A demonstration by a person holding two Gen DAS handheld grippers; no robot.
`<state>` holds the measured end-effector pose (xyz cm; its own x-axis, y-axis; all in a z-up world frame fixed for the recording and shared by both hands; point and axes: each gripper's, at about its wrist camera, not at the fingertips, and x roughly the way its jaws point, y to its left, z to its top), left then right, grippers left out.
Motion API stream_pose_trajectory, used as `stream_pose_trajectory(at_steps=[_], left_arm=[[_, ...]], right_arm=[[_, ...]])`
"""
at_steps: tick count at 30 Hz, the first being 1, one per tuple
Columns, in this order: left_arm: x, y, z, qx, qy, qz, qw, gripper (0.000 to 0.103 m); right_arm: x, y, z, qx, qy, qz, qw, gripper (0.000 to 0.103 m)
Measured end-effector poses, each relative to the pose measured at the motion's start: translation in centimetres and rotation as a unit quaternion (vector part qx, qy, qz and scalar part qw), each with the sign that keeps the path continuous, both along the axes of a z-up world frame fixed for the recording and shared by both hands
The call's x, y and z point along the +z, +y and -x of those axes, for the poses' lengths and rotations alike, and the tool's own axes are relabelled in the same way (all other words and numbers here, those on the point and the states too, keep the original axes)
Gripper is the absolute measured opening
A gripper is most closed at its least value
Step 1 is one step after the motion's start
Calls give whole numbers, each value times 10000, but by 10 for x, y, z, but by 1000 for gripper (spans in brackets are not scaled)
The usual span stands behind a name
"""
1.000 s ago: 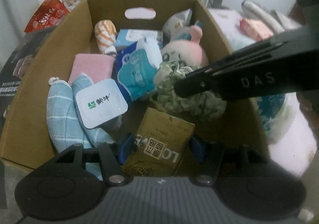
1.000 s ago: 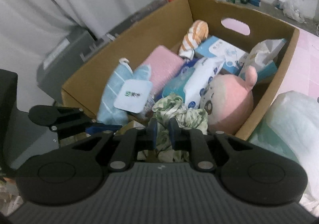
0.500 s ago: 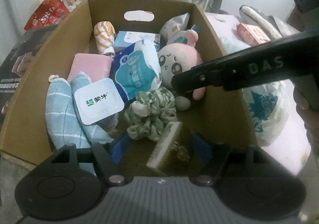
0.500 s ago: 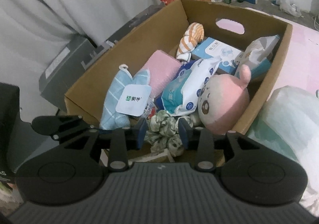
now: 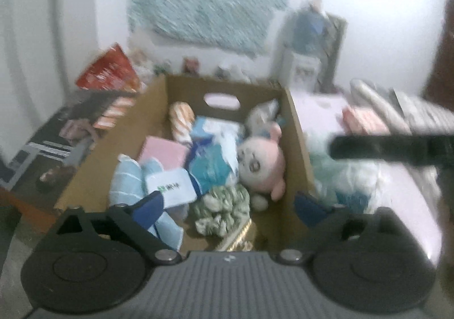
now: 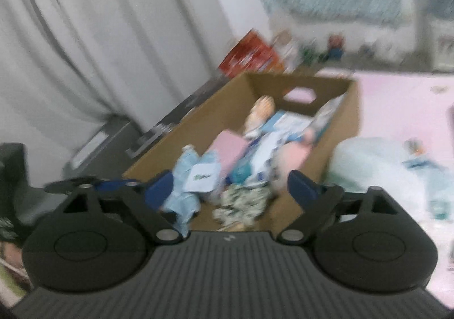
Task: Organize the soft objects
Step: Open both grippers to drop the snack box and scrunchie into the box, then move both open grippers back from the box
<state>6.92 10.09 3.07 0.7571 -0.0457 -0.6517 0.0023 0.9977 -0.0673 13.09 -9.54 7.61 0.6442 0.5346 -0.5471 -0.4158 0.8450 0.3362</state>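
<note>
Both my tools hang over the near end of the box (image 5: 298,131), their jaws spreading wide with nothing between them: I judge this the release step, the latest soft things now lying in the box and my hands free for the next pick.

The box, brown card with a hand slot in its far wall, sits on the floor between a dark mat (image 5: 56,131) and a pink mat (image 6: 397,97), and it is nearly full. Beside its right wall lies a pale plastic bag (image 5: 351,177), the likeliest next pick; taking it calls for a swing to the right, clear of the wall, and a wide bite on loose film that may slip. Farther right lies a pink pack (image 5: 366,120) by some grey rolls.

My left tool (image 5: 227,205) frames the near corner, where a green scrunchie (image 5: 224,205) lies on a gold pack (image 5: 238,236). My right tool (image 6: 229,185) looks in from the other side; its dark arm crosses the left view at the right edge, so the two could clash over the box.

Inside, the pink plush (image 5: 261,165) leans at the right wall, a blue wipes pack (image 5: 212,165) beside it, a blue towel (image 5: 124,185) at the left under a white tub (image 5: 170,185), a pink sponge (image 5: 164,151) behind, and a striped roll (image 5: 181,120) at the back. Blur hides finer detail.
</note>
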Motion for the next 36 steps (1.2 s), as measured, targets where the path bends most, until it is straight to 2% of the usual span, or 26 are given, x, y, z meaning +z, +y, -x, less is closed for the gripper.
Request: stream_pose_trajectory(at_steps=[2, 5, 8, 12, 18, 24, 36], left_arm=[[7, 1, 11, 229, -269, 39, 9994, 103], [13, 2, 24, 451, -469, 154, 9978, 103], [11, 1, 31, 754, -304, 174, 9965, 103], [1, -4, 36, 885, -11, -92, 9960, 103], [-9, -8, 45, 909, 377, -288, 9947, 103], [-14, -12, 51, 849, 462, -405, 9945, 103], [-20, -12, 53, 797, 487, -501, 9944, 103]], right_arm=[[2, -8, 17, -281, -246, 217, 9991, 102], [-3, -13, 37, -557, -421, 543, 9961, 102], [-15, -14, 54, -879, -356, 881, 9916, 102], [-29, -7, 69, -1209, -63, 1164, 9858, 102], [-35, 12, 95, -1208, -219, 1245, 9846, 102], [-29, 25, 107, -1371, -427, 1514, 9780, 102], [-36, 36, 106, -1362, -234, 1721, 9753, 102]])
